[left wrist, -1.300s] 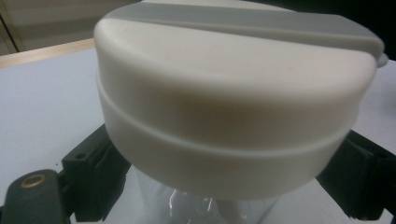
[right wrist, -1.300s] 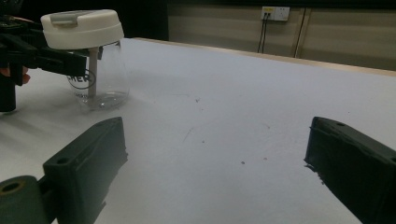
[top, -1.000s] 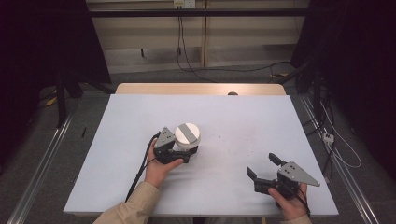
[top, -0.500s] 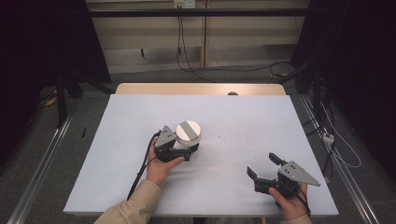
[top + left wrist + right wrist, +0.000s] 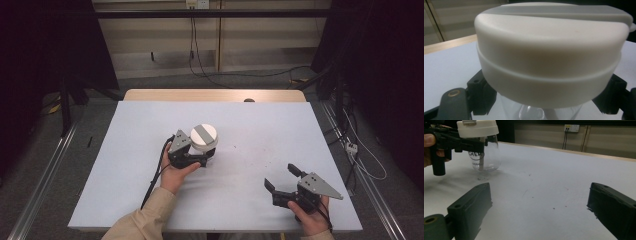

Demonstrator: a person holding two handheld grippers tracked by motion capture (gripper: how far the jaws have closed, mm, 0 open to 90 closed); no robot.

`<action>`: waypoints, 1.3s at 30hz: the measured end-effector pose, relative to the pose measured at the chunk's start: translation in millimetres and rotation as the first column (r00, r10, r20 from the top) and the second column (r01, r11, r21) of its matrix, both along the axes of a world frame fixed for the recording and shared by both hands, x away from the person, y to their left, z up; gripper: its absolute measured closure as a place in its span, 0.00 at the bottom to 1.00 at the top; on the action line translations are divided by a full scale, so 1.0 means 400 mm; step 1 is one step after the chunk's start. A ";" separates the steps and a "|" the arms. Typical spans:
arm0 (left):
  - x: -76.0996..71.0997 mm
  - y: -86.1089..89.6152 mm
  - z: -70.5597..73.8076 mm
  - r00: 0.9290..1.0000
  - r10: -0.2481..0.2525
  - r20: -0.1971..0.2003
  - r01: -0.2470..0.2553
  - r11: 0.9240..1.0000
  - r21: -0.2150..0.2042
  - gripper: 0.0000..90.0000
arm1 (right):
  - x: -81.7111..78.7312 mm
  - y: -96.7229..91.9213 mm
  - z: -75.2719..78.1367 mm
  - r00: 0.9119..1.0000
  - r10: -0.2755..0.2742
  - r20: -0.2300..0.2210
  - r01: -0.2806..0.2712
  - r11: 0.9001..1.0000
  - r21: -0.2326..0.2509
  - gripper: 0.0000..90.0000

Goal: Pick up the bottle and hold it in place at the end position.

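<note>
Item: clear jar (image 5: 485, 155) with white lid (image 5: 204, 136), upright mid-desk (image 5: 250, 130). Likely light, rigid, slippery, breakable. Best hold: the neck just under the lid, where left tongs (image 5: 205, 156) are clenched on it. Right tongs (image 5: 282, 180) released, well apart, empty.

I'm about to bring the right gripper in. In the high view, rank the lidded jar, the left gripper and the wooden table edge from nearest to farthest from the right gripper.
1. left gripper: up-left of the right gripper, jaws shut on the jar.
2. lidded jar: just beyond it; close call with 1.
3. wooden table edge: far side, clearly farthest.
</note>
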State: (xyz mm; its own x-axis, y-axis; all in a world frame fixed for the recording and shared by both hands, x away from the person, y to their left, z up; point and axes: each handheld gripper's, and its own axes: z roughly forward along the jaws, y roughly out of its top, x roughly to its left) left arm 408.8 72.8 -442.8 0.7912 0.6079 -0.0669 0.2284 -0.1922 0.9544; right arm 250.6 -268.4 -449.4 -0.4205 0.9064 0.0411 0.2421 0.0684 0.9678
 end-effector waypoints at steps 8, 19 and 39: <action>0.017 -0.013 0.005 1.000 0.008 0.006 -0.008 1.000 0.009 0.20 | 0.000 -0.001 0.001 1.000 0.003 -0.001 -0.003 1.000 0.000 0.05; 0.038 -0.035 0.006 1.000 0.022 0.004 -0.022 0.999 0.025 0.20 | 0.001 0.000 0.002 1.000 0.007 0.002 -0.007 1.000 0.003 0.05; 0.067 -0.068 -0.008 0.998 0.052 0.021 -0.053 0.996 0.065 0.20 | 0.003 0.003 0.000 1.000 0.011 0.003 -0.011 1.000 0.003 0.05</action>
